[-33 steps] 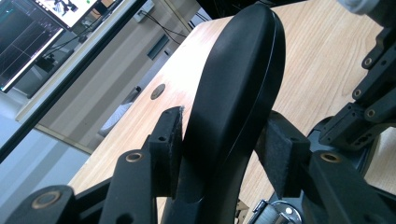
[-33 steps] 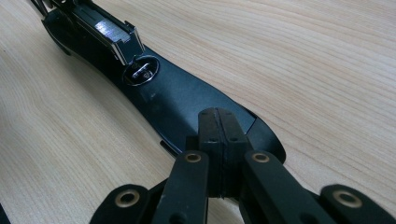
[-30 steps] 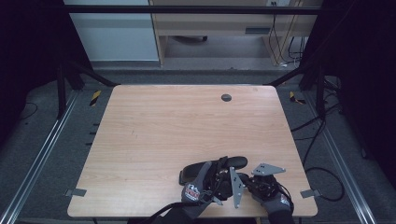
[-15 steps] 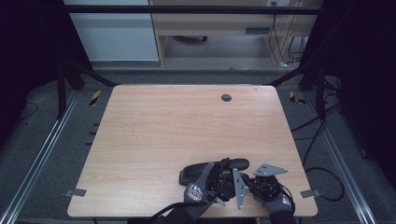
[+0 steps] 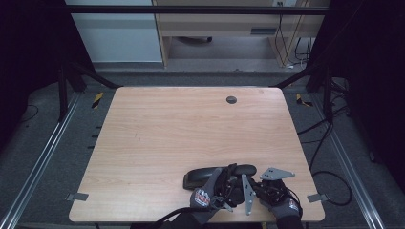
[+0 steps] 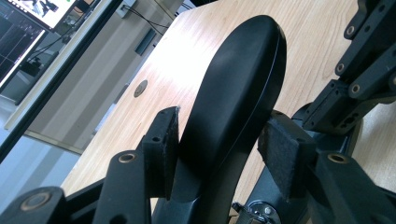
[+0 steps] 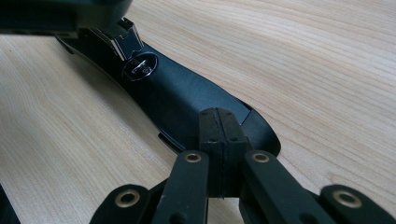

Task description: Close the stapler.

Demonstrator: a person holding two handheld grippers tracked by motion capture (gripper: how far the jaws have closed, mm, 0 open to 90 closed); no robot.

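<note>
Since the earlier frames the black case (image 5: 219, 174) has swung a little on the desk (image 5: 181, 129): its long body, which sat at a slight slant with the right end higher, now lies nearly level across the near edge, and the left tongs (image 5: 228, 187) have just been opening around it. Both gloved hands sit in much the same spot as before.

From the high view, the case is a long, flat, rounded black shell near the desk's front edge, right of the middle, with the person's 2 hands crowded just behind and over its right half. The left hand (image 5: 206, 198) wears a grey glove with a red and white badge; the right hand (image 5: 282, 206) sits just beside it, under a grey three-cornered plate (image 5: 276, 173).

In the left gripper view the case (image 6: 233, 98) stands up between the 2 pads. The left pad (image 6: 161, 149) lies against its side, while the right pad (image 6: 285, 154) stands a little off, with a sliver of gap showing, so the left tongs are parted at a narrow width and not clamping.

In the right gripper view the right tongs (image 7: 218, 140) are fully closed, pad against pad with nothing visible between them, tips resting at the rounded end of the case (image 7: 187, 98). A small silver button (image 7: 140, 66) sits on the case's upper face farther along, next to a metal clasp piece (image 7: 123, 37).

Far across the desk, a small dark round cap (image 5: 231, 99) is set into the wood near the back edge.
</note>
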